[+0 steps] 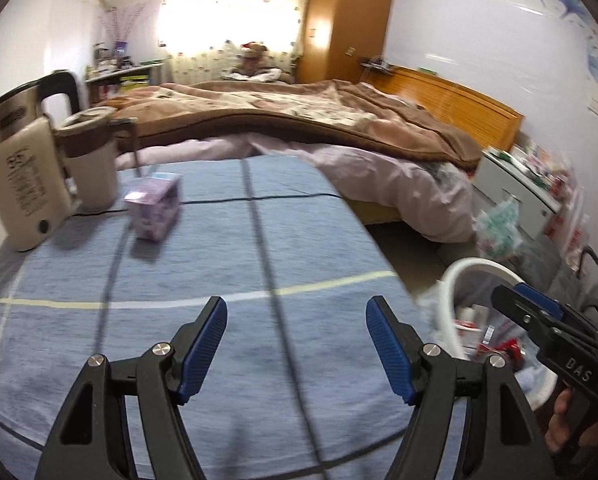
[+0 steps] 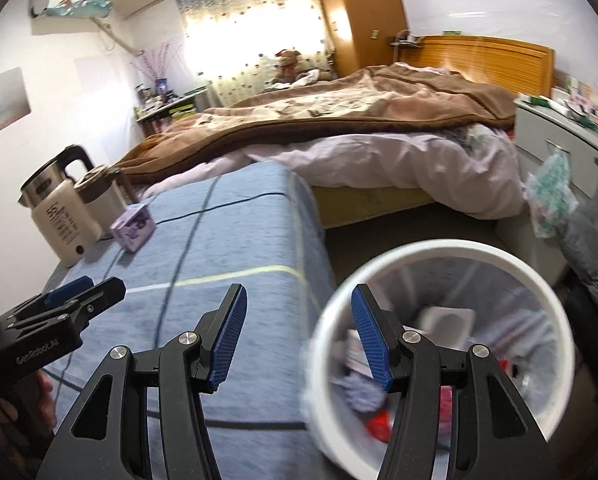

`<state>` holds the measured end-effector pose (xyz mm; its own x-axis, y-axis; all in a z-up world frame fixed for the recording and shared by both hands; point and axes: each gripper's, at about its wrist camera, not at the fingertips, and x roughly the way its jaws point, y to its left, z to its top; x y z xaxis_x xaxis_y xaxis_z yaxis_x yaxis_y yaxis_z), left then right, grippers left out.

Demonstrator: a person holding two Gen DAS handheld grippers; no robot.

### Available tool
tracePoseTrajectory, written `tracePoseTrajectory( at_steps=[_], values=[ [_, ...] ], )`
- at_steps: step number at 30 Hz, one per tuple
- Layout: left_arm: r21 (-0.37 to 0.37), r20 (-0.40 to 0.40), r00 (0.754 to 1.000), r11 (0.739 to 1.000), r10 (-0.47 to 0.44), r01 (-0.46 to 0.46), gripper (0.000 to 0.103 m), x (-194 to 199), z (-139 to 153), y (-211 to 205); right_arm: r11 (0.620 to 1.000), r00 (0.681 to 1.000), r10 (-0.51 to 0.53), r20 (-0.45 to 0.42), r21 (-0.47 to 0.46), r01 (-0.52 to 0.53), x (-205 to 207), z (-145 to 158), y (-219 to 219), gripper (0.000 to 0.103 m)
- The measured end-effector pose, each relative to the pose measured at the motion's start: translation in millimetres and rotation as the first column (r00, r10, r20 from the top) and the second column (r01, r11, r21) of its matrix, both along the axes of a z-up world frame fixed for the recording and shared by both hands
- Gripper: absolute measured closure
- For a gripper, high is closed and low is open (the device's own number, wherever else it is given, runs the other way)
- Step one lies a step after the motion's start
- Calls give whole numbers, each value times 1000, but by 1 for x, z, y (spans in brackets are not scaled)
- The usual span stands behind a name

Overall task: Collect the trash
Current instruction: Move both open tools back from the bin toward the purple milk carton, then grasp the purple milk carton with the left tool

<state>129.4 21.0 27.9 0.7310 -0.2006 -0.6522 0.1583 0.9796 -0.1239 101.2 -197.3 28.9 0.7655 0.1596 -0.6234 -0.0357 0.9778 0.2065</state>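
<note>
Bin (image 2: 499, 256), white, liner inside, holds trash (image 2: 379, 428) and sits on floor just beside blue-cloth table (image 2: 235, 240). Right gripper (image 2: 297, 334) empty, jaws wide, over table edge and bin rim. Left gripper (image 1: 297, 344) empty too, jaws wide, above cloth. Purple box (image 1: 155, 208) near kettle (image 1: 23, 184) at far left of table. Bed (image 2: 379, 128) behind.
</note>
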Motion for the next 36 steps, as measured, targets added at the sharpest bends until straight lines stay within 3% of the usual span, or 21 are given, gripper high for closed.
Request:
tracePoseTrajectory(
  at_steps=[13,20,24,27,33,36],
  values=[
    [33,26,988,987,154,-155,29,36,-1,75,992,991,129,-22,0,-129,55,-4,77,48],
    [86,26,986,982,164,-166,29,70,-12,85,987,986,159,-51,-10,-160,87,-15,103,48],
    [71,22,989,986,148,-149,29,88,-15,91,987,986,160,-55,-13,-161,103,-17,110,48],
    [119,10,990,983,142,-143,29,103,-23,90,987,986,159,-56,-9,-160,111,-18,112,48],
    [124,-19,992,984,127,-124,29,125,-35,90,987,984,156,-81,-18,-158,124,-27,111,48],
    [93,-32,991,987,133,-129,29,133,-39,94,988,984,154,-89,-17,-157,127,-30,111,48]
  ],
)
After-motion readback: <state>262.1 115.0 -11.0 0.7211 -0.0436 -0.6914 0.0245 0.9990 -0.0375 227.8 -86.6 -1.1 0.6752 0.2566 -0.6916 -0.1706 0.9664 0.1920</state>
